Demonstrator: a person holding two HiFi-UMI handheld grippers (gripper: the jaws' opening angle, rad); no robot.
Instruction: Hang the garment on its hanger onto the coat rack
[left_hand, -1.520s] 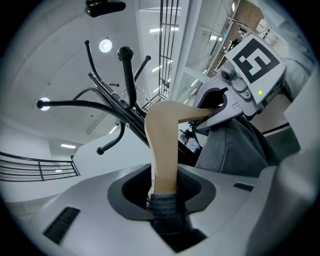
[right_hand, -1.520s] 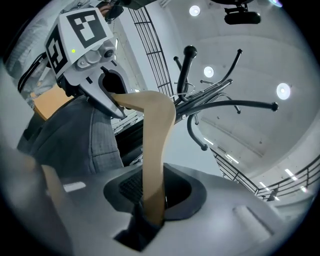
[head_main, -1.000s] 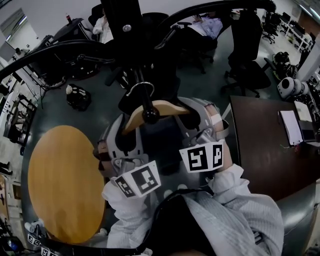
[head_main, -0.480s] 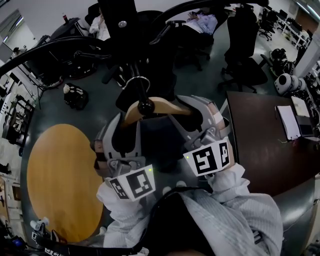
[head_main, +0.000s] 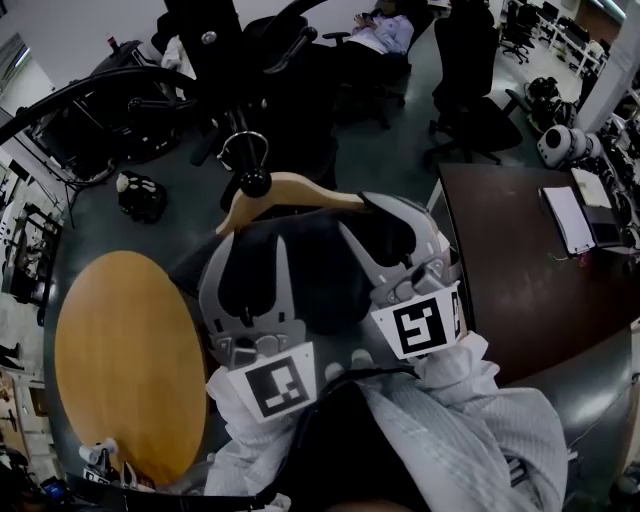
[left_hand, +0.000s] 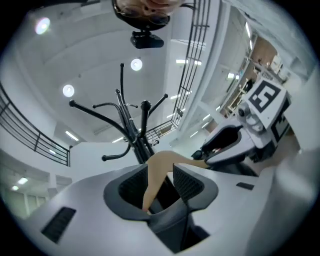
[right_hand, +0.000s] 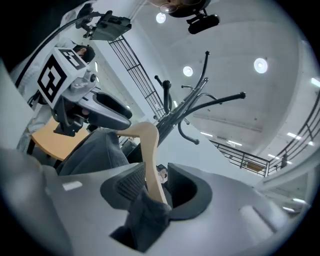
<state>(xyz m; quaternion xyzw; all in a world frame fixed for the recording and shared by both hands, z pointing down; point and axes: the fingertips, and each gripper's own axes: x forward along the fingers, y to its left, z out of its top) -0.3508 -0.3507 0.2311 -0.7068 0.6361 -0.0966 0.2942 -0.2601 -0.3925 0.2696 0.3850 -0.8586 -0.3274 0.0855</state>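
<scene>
A wooden hanger (head_main: 300, 188) carrying a dark garment (head_main: 310, 280) has its metal hook (head_main: 245, 150) over a knobbed arm of the black coat rack (head_main: 255, 182). My left gripper (head_main: 252, 245) stands open around the hanger's left arm (left_hand: 159, 172), and its jaws have just been opening. My right gripper (head_main: 385, 225) is open around the right arm (right_hand: 150, 145), with a gap beside the wood, and its jaws have also just been opening. Grey cloth (right_hand: 97, 152) hangs beside the right gripper (right_hand: 152, 182). The rack (left_hand: 135, 130) rises behind the left gripper (left_hand: 160, 185).
A round wooden table (head_main: 120, 370) stands at the left. A dark desk (head_main: 520, 270) with a notebook (head_main: 565, 220) is on the right. Office chairs (head_main: 470, 90), a seated person (head_main: 385, 25) and a black bag (head_main: 140, 195) lie beyond the rack.
Both grippers' jaws have spread apart and let go of the hanger's arms. Both have drawn back toward me a little. The hanger stays with its hook on the rack arm.
</scene>
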